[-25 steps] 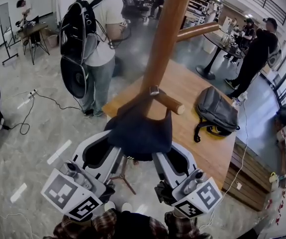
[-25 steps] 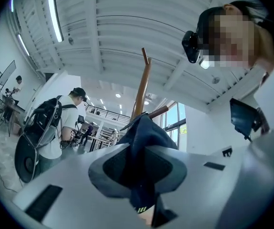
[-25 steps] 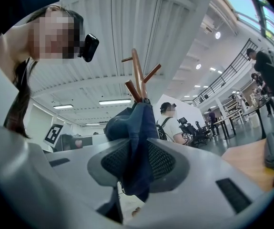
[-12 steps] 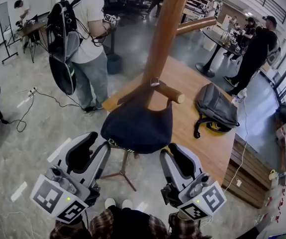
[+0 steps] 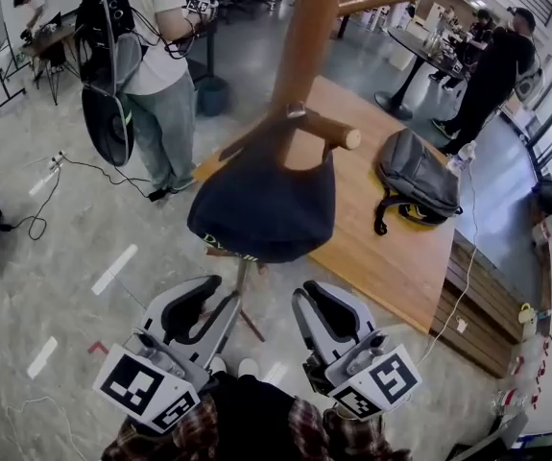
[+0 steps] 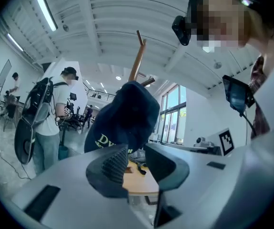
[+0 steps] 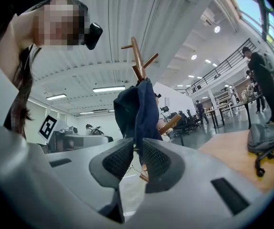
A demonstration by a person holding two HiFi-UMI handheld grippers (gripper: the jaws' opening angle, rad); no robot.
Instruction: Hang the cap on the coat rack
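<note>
A dark navy cap [image 5: 261, 205] hangs from a wooden peg [image 5: 331, 133] of the coat rack pole [image 5: 306, 46]. Neither gripper touches it. In the head view my left gripper [image 5: 208, 298] and right gripper [image 5: 320, 296] sit side by side below the cap, near my body. The left gripper view shows the cap [image 6: 127, 113] beyond the left gripper [image 6: 136, 154], whose wide jaws are closing slightly with nothing between them. In the right gripper view the right gripper [image 7: 137, 150] stands open with a narrow gap, and the cap [image 7: 134, 111] hangs well past its tips.
A person with a black backpack [image 5: 151, 65] stands at the left rear. A grey backpack [image 5: 418, 176] lies on the raised wooden platform [image 5: 396, 253]. The rack's legs [image 5: 249, 317] spread just ahead of the grippers. Cables [image 5: 40, 214] cross the floor at left. People stand at the far right [image 5: 492, 75].
Both grippers have let go of the cap and drawn back down toward me. The left jaws opened wide. The cap stays hanging on the peg.
</note>
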